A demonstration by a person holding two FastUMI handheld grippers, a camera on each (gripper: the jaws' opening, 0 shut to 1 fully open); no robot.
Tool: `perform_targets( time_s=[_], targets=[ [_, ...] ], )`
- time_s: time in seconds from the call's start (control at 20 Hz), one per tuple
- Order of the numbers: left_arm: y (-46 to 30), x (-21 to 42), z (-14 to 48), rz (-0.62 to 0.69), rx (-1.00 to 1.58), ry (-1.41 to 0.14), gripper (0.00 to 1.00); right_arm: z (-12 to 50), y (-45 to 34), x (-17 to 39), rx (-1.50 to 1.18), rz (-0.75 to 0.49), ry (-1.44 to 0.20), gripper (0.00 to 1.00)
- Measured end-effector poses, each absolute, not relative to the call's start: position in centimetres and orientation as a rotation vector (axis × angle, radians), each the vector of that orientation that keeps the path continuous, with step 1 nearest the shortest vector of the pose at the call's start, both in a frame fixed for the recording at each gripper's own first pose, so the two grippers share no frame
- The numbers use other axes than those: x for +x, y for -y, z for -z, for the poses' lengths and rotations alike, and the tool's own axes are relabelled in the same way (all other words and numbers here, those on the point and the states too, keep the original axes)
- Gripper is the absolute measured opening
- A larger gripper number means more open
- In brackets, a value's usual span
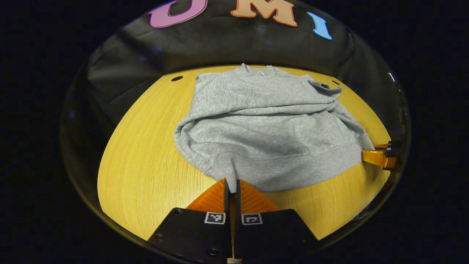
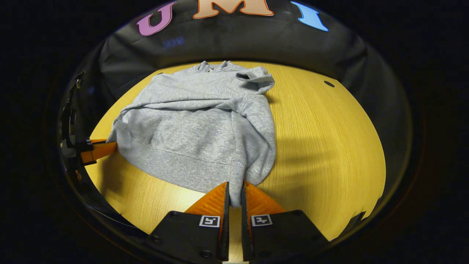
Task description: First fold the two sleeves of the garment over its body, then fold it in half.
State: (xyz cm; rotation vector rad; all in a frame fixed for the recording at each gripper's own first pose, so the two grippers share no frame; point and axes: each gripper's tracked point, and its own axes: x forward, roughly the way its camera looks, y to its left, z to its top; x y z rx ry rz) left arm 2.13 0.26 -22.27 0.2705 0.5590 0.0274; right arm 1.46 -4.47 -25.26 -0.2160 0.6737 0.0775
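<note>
In the left gripper view we find the left gripper [image 1: 232,185] closed to a narrow slit with the ribbed hem of the grey sweatshirt [image 1: 263,124] pinched between both fingers at its near left corner; in the right gripper view the right gripper [image 2: 234,189] likewise clamps the hem at the near right corner. Beyond them we record the sweatshirt lying on the wooden table [image 1: 146,165], both sleeves already folded across its body. Its collar lies at the far edge, toward the black cloth wall [image 2: 227,36].
</note>
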Motion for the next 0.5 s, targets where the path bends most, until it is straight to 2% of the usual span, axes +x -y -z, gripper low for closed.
perform_targets(
  time_s=[0.05, 0.5],
  targets=[
    [-0.2, 2.2, 22.3, -0.026, 0.263, -0.558, 0.00, 25.2, 4.5, 1.4, -0.195, -0.075, -0.672, 0.06],
    [1.9, 2.7, 20.5, -0.028, -0.056, -0.539, 0.00, 23.9, 3.9, 1.4, -0.072, -0.101, -0.654, 0.06]
  ],
)
